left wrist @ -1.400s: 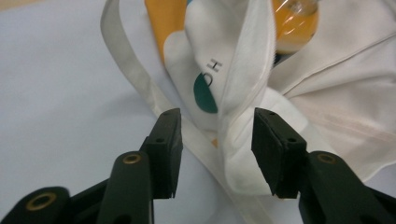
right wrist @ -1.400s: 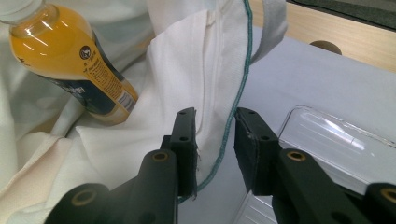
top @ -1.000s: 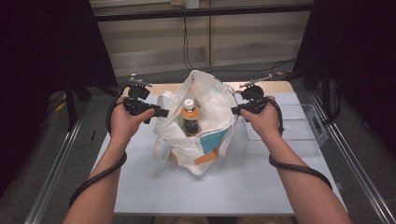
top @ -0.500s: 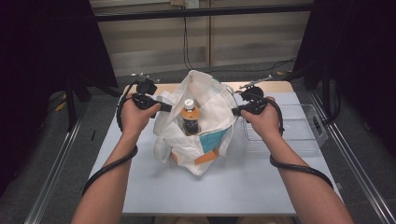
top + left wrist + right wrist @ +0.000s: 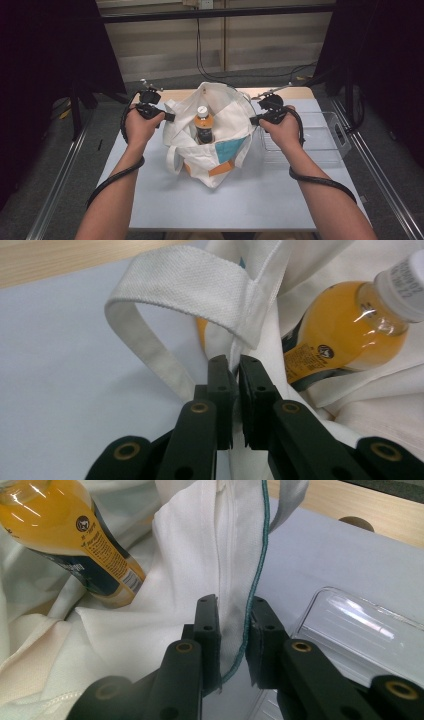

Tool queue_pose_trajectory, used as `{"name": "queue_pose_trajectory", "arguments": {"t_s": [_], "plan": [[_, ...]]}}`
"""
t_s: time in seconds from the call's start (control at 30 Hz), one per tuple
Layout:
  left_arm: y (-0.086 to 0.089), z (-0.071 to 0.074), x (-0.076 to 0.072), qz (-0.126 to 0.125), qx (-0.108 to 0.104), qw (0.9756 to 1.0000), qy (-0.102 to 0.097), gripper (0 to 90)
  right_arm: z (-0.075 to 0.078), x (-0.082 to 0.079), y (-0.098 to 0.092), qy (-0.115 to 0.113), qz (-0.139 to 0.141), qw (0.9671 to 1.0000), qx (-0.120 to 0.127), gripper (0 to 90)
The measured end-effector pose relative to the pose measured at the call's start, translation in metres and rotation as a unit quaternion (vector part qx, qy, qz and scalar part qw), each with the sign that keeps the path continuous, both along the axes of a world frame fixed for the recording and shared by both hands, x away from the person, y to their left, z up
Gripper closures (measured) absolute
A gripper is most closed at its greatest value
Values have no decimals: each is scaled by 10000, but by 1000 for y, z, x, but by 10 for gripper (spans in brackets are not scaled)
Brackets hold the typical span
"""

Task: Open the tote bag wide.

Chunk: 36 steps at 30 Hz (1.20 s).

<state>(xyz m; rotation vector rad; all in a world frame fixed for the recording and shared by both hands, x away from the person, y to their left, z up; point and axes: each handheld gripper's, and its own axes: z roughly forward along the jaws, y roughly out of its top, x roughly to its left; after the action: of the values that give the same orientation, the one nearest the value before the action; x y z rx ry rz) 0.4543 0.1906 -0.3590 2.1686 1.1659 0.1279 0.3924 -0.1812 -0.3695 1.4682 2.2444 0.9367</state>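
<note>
A white cloth tote bag (image 5: 227, 112) with teal and orange patches stands open in the middle of the table. Inside it stands a bottle of orange drink (image 5: 202, 125) with a white cap. My left gripper (image 5: 169, 118) is at the bag's left rim; its jaws have just been closing, and in the left gripper view my left gripper (image 5: 235, 362) pinches the rim cloth below the handle loop (image 5: 185, 285). My right gripper (image 5: 253, 120) holds the right rim; its jaws have just been closing too, and my right gripper (image 5: 232, 605) is shut on the teal-stitched edge (image 5: 260, 555).
A clear plastic tray (image 5: 320, 142) lies on the pale table (image 5: 210, 205) just right of the bag, under my right hand. A wooden strip (image 5: 295, 93) runs along the table's far edge. Metal rails flank the table.
My left hand has shifted a little at the bag's left side and sunk slightly onto the rim. The right hand has stayed put, and the bag's mouth is spread between them.
</note>
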Motion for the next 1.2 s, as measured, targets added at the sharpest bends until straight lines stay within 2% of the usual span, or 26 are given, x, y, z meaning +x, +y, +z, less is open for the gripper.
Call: {"name": "queue_pose_trajectory", "arguments": {"t_s": [0.2,0.37,0.43,0.57,0.73,1.07,1.2], "plan": [[5,-7,2,86,-25,10000,30,846,-3,0,-1,20,9,10000,-35,772],[6,-10,0,163,-156,9997,78,829,-4,-2,-2,-16,-14,10000,-9,751],[5,-5,-2,96,-77,9999,67,803,-2,-3,-1,-56,-17,10000,-34,721],[5,1,-4,78,-106,9999,98,754,2,-3,0,-114,-24,9999,-21,690],[4,9,-9,34,-69,10000,14,689,11,-7,2,-180,0,9998,0,642],[5,23,-16,36,-126,9999,-17,623,22,-11,6,-236,81,9997,27,626],[5,28,-20,-11,-128,9999,-91,605,26,-13,7,-262,157,9995,-10,635]]}}
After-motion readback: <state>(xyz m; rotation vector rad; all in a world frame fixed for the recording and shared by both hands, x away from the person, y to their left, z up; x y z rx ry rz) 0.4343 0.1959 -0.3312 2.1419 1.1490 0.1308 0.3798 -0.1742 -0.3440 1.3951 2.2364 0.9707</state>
